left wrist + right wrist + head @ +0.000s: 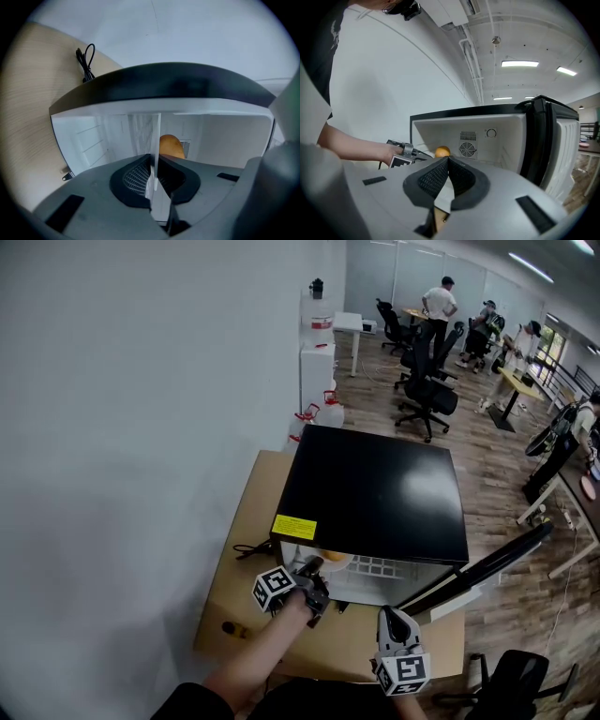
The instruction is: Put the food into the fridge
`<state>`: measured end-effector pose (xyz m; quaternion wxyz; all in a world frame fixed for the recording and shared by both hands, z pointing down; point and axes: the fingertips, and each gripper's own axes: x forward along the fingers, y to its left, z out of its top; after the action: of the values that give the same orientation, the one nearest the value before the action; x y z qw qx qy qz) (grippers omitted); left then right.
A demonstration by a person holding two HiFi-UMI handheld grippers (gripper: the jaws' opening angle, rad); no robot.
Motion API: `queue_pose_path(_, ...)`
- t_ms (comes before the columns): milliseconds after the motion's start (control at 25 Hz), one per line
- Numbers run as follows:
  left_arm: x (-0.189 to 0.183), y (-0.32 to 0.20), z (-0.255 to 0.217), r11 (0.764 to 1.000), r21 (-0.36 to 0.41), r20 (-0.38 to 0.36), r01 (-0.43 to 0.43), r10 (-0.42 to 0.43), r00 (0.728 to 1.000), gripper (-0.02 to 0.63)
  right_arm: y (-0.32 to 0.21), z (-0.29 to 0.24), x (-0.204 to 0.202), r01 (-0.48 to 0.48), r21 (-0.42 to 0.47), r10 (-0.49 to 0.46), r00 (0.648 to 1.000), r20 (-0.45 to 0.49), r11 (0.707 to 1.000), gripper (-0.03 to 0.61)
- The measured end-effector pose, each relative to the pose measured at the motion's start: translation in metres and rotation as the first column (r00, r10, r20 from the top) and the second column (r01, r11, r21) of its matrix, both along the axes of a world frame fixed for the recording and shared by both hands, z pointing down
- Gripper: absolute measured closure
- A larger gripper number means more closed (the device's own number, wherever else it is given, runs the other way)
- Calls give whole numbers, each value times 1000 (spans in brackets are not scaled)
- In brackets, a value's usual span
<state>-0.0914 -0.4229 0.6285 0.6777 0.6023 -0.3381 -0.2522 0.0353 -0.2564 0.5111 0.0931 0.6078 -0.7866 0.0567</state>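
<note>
Fridge small and black, standing on tan table against white wall, door swung wide to the right. Interior white, with round vent in back wall.

Food: one orange-coloured rounded item, lying inside the fridge at the left of the compartment, near the front opening. Nature of the item not determinable beyond colour and shape.

Left gripper at the mouth of the fridge, left side, just beside the orange item. Jaws drawn together and pinching thin white piece, seen edge-on and reaching forward past the fingertips into the compartment. Not determinable what that piece belongs to. Orange item lying just beyond it, to its right, apart from the pads.

Right gripper held back over the front edge of the table, apart from the fridge and aimed at the open compartment. Jaws closed tip to tip, nothing between them.

Black cable coiled on the table left of the fridge.
</note>
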Motion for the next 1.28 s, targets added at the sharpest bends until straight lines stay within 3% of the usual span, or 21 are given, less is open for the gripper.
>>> queue_pose_path(280, 3, -7, -1, 1000, -20, -42, 0, -1, 999, 584, 3, -2, -1, -3, -5, 3, 1000, 5, 1000, 518)
queue_pose_path(640, 7, -9, 1, 996, -89, 34, -9, 12, 999, 584, 7, 1, -7, 17, -5, -17, 999, -32, 1000, 518)
queue_pose_path(840, 2, -19, 0, 999, -23, 205, -35, 39, 978, 584, 11, -4, -12, 34, 13, -33, 993, -110, 999, 518)
queue_pose_path(1120, 0, -22, -3, 1000, 4, 206, 0, -1, 979, 583, 15, -4, -18, 67, 18, -64, 990, -127, 998, 518)
queue_pose_path(1280, 1, -20, -11, 996, 85, 336, -36, 5, 942, 527, 19, -5, -19, 79, 18, -76, 989, -131, 997, 518)
